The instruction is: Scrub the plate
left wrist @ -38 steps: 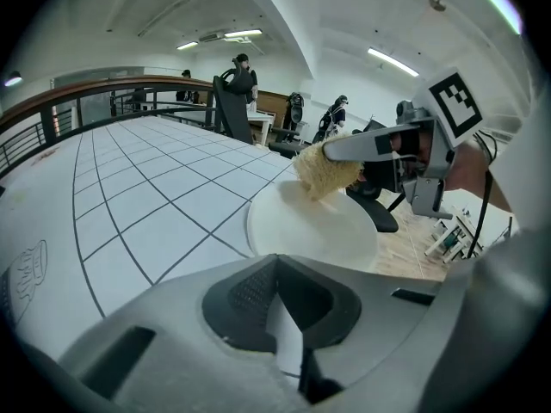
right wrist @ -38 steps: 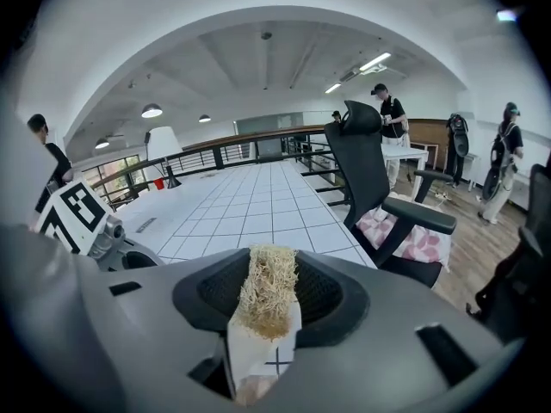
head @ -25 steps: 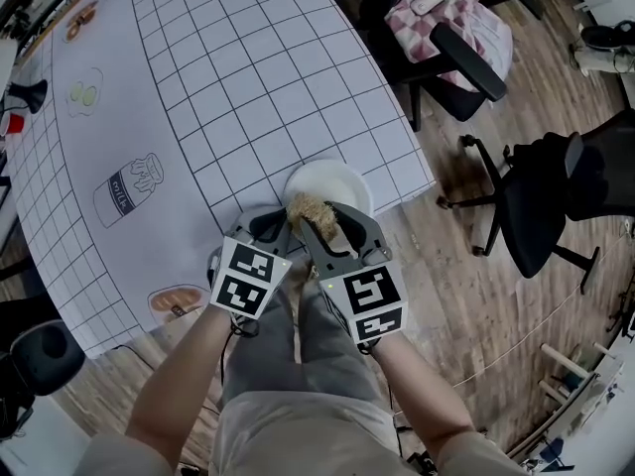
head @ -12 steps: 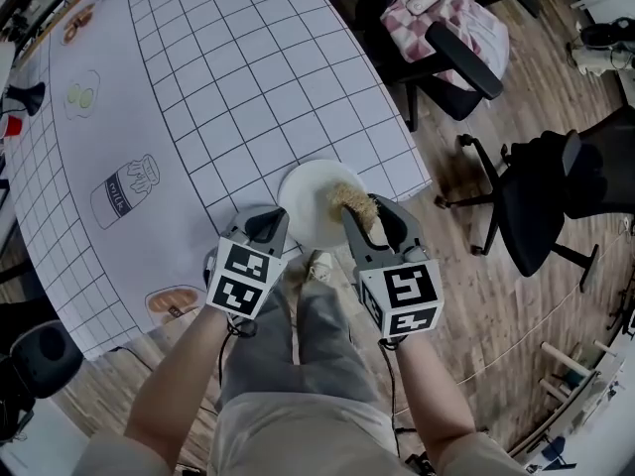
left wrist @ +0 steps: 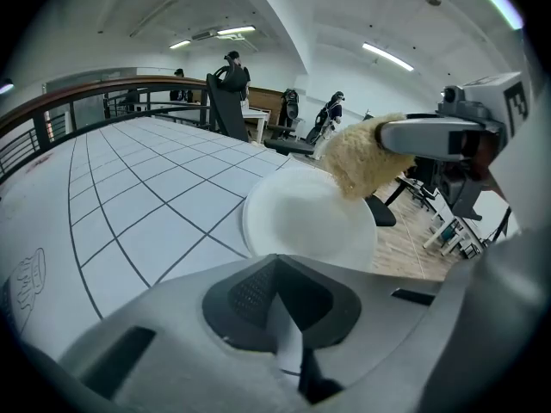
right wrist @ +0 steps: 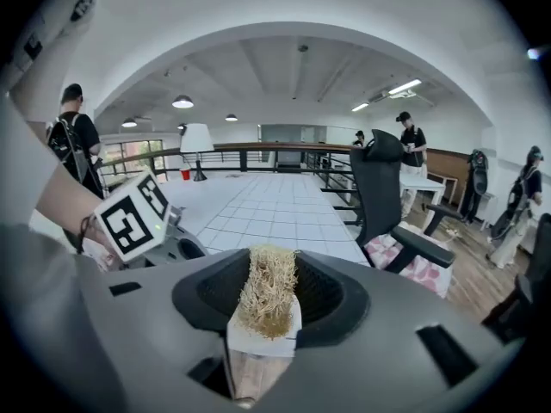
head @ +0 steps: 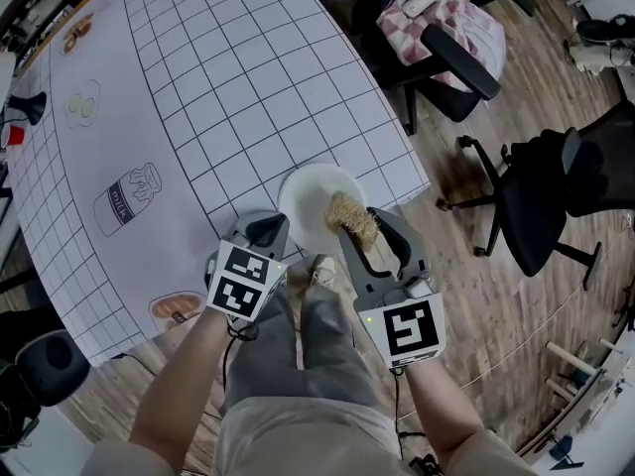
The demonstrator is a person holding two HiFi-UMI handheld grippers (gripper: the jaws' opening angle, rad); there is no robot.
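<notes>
At the table's (head: 198,87) near corner, a white plate (head: 316,198) sits on the white cloth with black grid lines, close to the table edge.

Left gripper (head: 270,230): fingers pressed together on the plate's near rim. In the left gripper view a thin white sliver of rim shows between them.

Right gripper (head: 362,228): fingers pinching a tan fibrous scrub pad (head: 351,216) with a white backing, clear in the right gripper view (right wrist: 269,295). The pad lies over the right part of the plate and appears to touch it.

Surface: beyond the plate to its left, the cloth carries a printed milk bottle drawing (head: 127,192). Smaller food drawings lie further off, and their detail is too small to read.

Room: wooden plank floor (head: 496,296) to the right of the plate. A black office chair (head: 556,186) stands well right of the plate. A second chair with a pink checked cloth (head: 446,18) on its seat stands beyond the plate, to the right. The gripper views show a white vaulted ceiling with strip lights, a railing, and several people standing far off.
</notes>
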